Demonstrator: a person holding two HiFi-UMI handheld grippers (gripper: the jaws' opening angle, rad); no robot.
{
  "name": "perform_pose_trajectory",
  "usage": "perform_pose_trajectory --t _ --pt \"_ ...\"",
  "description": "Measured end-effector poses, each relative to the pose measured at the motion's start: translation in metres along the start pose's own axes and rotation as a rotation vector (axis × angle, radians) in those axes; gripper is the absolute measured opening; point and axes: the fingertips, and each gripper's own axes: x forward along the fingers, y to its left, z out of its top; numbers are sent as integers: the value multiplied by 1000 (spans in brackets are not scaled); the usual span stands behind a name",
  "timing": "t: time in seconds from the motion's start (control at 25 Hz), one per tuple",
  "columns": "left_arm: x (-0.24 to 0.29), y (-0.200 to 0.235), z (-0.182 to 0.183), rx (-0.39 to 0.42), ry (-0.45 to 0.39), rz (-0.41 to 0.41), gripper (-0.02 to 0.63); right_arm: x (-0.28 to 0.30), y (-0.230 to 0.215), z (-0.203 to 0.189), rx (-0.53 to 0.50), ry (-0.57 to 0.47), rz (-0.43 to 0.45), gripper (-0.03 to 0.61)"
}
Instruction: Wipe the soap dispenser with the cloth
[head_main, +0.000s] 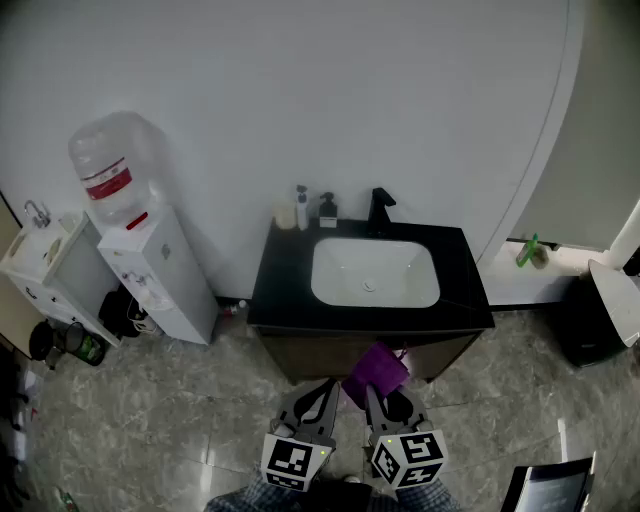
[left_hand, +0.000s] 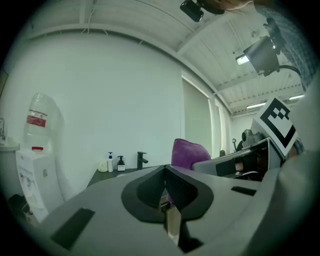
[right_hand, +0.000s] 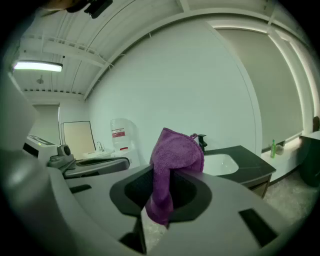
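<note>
Head view: a black counter (head_main: 280, 285) holds a white sink (head_main: 375, 272). The soap dispenser (head_main: 328, 210) stands behind the sink's left back corner, against the wall. A white pump bottle (head_main: 302, 208) is just beside it, further from the sink, and a black tap (head_main: 379, 208) rises behind the sink's middle. A water cooler (head_main: 150, 270) stands on the floor well left of the sink. In front of the sink, off the counter's edge, the left tool (head_main: 322, 400) and right tool (head_main: 375, 398) are side by side. A purple cloth (head_main: 375, 372) sticks up from the right one.

Left gripper view: the left tool (left_hand: 167, 200) has its jaws pressed together with nothing between them. The cloth (left_hand: 187, 152) shows just right of it, above the right tool (left_hand: 235, 162). Far ahead, the soap dispenser (left_hand: 120, 163) stands between the white pump bottle (left_hand: 110, 162) and the tap (left_hand: 142, 160). None of the three is touched by either tool.

Right gripper view: the right tool (right_hand: 162, 200) is clamped on the cloth (right_hand: 175, 165), which bunches above the jaws and hangs below them. The sink (right_hand: 220, 164) lies beyond and to the right, well apart from the cloth. The cloth partly hides the tap (right_hand: 201, 142), and the soap dispenser cannot be made out here. The left tool (right_hand: 95, 165) shows at the left.
</note>
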Motion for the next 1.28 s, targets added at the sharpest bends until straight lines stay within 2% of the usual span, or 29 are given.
perform_pose_trajectory --t 0.52,0.8,1.28 --pt "0 -2 -1 6 3 3 2 -1 0 0 -3 -2 8 78" --pt "1 -7 0 6 3 13 2 -6 -9 0 28 -3 0 78" --pt "9 -31 2 11 9 70 2 -25 -36 8 -6 -18 30 78"
